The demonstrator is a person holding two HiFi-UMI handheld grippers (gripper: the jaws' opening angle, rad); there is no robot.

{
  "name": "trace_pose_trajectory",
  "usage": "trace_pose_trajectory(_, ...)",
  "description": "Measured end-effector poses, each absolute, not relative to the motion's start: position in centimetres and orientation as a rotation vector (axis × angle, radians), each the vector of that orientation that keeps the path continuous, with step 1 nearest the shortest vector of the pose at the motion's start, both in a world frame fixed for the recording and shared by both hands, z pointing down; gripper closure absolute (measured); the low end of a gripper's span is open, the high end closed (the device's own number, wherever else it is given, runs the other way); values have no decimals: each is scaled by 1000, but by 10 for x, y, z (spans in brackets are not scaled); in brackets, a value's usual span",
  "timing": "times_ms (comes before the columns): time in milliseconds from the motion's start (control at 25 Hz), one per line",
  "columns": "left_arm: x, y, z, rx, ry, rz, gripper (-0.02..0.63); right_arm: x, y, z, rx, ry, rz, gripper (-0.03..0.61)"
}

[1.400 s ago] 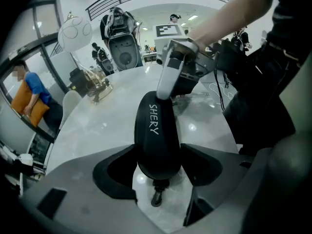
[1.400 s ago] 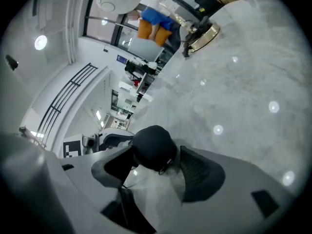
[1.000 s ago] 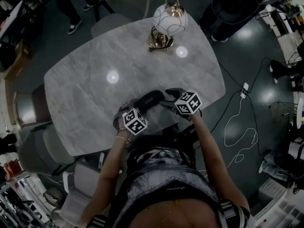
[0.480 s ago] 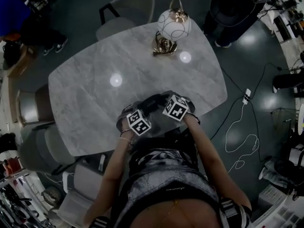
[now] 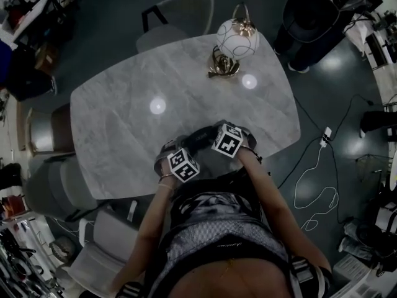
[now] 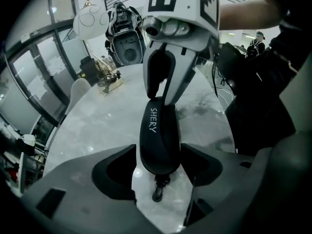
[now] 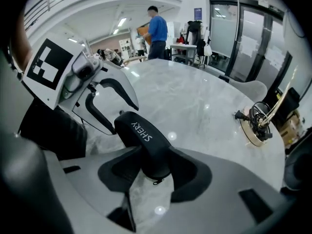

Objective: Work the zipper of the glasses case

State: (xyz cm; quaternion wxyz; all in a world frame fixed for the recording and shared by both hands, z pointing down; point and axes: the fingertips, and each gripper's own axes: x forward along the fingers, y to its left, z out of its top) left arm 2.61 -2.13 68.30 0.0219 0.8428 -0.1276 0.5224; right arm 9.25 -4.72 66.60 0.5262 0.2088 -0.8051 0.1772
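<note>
A black glasses case [image 6: 158, 135] marked SHERY is held over the near edge of the marble table [image 5: 124, 123]. My left gripper [image 6: 158, 167] is shut on one end, and the zipper pull [image 6: 158, 189] hangs just below that end. My right gripper [image 7: 151, 172] has just been closing with the case [image 7: 144, 140] between its jaws, and its pads now press on the other end. In the head view the case [image 5: 197, 138] runs between the left gripper [image 5: 173, 149] and the right gripper [image 5: 214, 133]. A short stretch of zipper [image 7: 155, 181] shows under the right jaws.
A globe lamp [image 5: 236, 42] with a brass base stands at the table's far edge. Chairs [image 5: 177, 11] ring the table. A white cable [image 5: 316, 179] lies on the floor to the right. A person in blue [image 7: 157, 30] stands far behind.
The right gripper has shifted left, closer to the left gripper, and rolled, so its marker cube shows a different face. The left gripper has stayed on the case.
</note>
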Motion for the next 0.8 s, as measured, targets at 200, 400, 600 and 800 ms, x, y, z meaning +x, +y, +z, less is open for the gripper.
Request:
trace_pose_trajectory(200, 28, -27, 658, 2594, -519, 1403, 373, 91, -48, 665, 485, -1912, 392, 365)
trace_pose_trajectory(400, 29, -35, 648, 2569, -628, 1273, 529, 84, -44, 661, 419, -1981, 284, 414)
trace_pose_trajectory(600, 29, -42, 635, 2546, -720, 1128, 598, 68, -45, 642, 420, -2120, 313, 482)
trace_pose_trajectory(800, 33, -51, 605, 2492, -824, 872, 607, 56, -51, 601, 449, -2282, 388, 503)
